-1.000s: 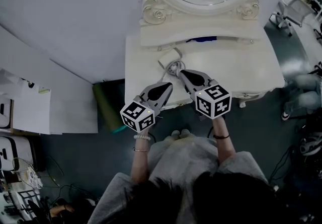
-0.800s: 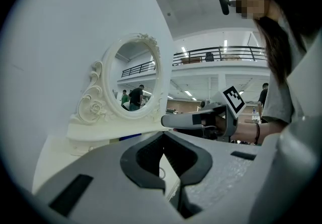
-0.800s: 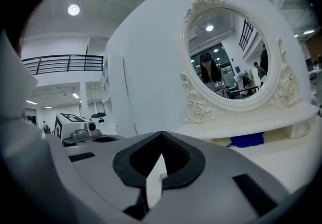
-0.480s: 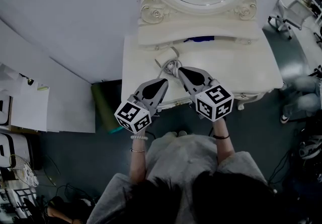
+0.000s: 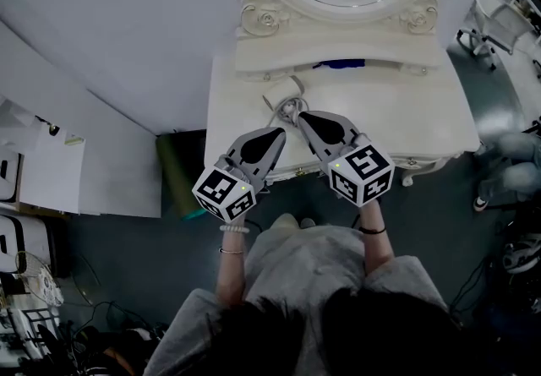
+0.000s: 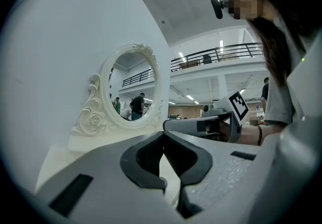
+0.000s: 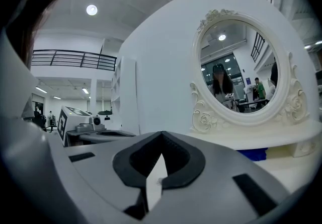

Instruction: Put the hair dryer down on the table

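- A pale grey-and-white hair dryer (image 5: 287, 102) shows over the left part of a cream, curved-front dressing table (image 5: 406, 117). It is just in front of the carved white oval mirror (image 5: 260, 21), below the mirror's left scroll. From above I cannot tell whether it rests on the top or hangs just over it.
- My right claw (image 5: 299, 117), grey with a black-and-white marker cube at its back, points toward the mirror with its tips right at the dryer. Its jaws are pressed together, with only a thin pale sliver between the dark pads. I cannot tell whether anything thin is pinched there.
- My left claw (image 5: 281, 132) sits just beside the right one, a little farther from the mirror, at the table's front edge. Its pads meet at the tips, with nothing I can make out between them.
- A small blue object (image 5: 340, 66) lies on the ledge directly under the mirror.
- A dark green panel (image 5: 174, 170) stands on the floor, left of the mirror and beside the table's left end.
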`<state>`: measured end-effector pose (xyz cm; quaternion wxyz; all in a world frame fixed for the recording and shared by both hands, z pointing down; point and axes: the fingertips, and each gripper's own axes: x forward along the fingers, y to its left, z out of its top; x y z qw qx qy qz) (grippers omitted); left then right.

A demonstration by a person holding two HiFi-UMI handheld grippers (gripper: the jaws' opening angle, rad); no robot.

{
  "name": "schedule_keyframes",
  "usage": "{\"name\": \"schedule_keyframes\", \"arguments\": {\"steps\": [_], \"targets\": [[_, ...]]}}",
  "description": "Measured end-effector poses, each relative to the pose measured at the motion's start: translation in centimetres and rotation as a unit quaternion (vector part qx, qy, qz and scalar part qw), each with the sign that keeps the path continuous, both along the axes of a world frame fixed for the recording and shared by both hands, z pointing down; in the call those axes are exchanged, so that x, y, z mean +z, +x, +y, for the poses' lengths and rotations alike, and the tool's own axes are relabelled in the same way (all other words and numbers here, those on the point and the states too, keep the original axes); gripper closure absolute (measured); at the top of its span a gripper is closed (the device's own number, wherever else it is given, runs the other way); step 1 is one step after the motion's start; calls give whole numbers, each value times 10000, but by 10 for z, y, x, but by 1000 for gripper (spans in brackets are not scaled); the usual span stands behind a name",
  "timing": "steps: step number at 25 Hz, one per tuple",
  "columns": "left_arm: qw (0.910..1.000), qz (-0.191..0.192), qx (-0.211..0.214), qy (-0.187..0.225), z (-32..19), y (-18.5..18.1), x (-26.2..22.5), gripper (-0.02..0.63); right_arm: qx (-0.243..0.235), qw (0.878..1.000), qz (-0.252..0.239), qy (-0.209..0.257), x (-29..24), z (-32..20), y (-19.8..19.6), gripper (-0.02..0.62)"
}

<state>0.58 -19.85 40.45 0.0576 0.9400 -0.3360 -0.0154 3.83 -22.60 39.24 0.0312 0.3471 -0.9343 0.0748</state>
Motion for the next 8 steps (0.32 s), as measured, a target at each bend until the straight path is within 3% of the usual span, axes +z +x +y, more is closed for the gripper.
{"name": "schedule_keyframes", "arguments": {"steps": [8], "targets": [[10000, -69, -4, -26, -3, -1, 4, 601, -62, 10000, 9, -31, 7, -4, -5, 595]]}}
